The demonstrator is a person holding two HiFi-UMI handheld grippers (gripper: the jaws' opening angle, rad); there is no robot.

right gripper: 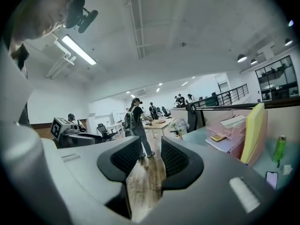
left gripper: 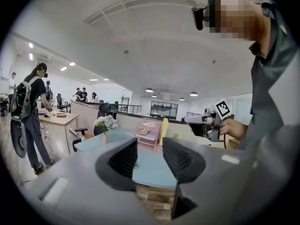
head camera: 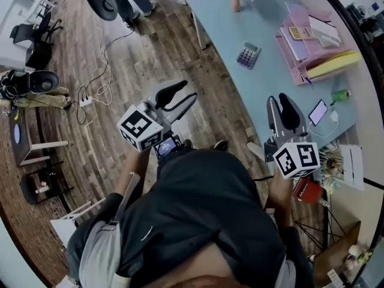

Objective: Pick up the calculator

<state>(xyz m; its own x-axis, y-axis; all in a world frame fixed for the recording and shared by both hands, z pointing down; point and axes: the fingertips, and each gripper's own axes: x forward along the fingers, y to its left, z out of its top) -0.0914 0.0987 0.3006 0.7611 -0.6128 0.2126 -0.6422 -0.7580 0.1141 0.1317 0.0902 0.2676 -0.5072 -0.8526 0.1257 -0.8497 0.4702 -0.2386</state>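
A small grey calculator with purple keys [head camera: 248, 55] lies on the light-blue table [head camera: 264, 83], far from both grippers. A second, yellow calculator [head camera: 296, 32] rests in the pink file tray [head camera: 300, 62]; it also shows in the right gripper view [right gripper: 217, 137]. My left gripper [head camera: 187, 90] hangs over the wooden floor, left of the table, open with nothing between its fingers [left gripper: 123, 159]. My right gripper [head camera: 280, 101] is held over the table's near end, open and holding nothing [right gripper: 151, 159]. Both point level across the room.
On the table stand a flower vase [head camera: 236, 2], a yellow folder [head camera: 333, 65], a green bottle [head camera: 342, 95] and a phone [head camera: 318, 111]. Cables [head camera: 99, 89] trail over the floor. A person with a backpack [left gripper: 28, 116] stands at another desk.
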